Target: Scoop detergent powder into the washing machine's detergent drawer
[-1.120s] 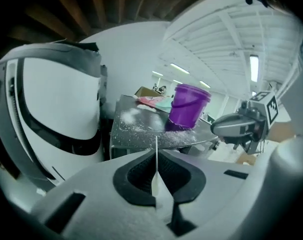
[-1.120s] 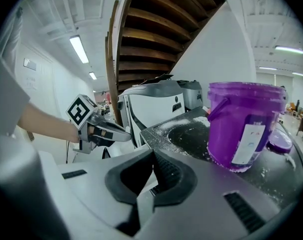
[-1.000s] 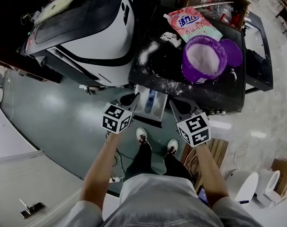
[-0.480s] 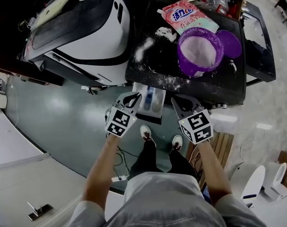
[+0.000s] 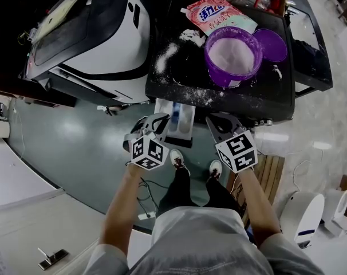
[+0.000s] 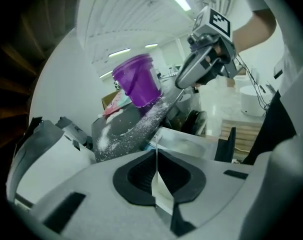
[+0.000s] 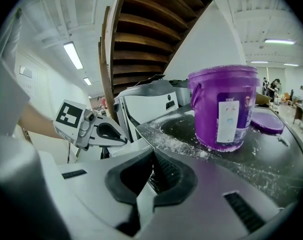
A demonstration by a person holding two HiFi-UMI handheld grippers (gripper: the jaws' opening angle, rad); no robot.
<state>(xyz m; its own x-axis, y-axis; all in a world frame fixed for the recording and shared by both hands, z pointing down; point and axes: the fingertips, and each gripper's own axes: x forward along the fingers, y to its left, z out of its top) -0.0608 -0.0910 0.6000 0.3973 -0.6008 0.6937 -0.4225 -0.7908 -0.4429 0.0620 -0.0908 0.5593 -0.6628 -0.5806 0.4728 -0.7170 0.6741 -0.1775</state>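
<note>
Holding left gripper (image 5: 160, 121) and right gripper (image 5: 215, 122) closed and empty, flanking the pulled-out drawer (image 5: 176, 119), long axis pointing back toward the operator, and facing the open powder tub (image 5: 231, 53) on the worktop (image 5: 265, 93) beyond, nearer the right gripper.

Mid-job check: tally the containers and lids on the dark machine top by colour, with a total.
Purple: 2 (tub, lid)
Pink: 1 (detergent pouch)
Total: 3
</note>
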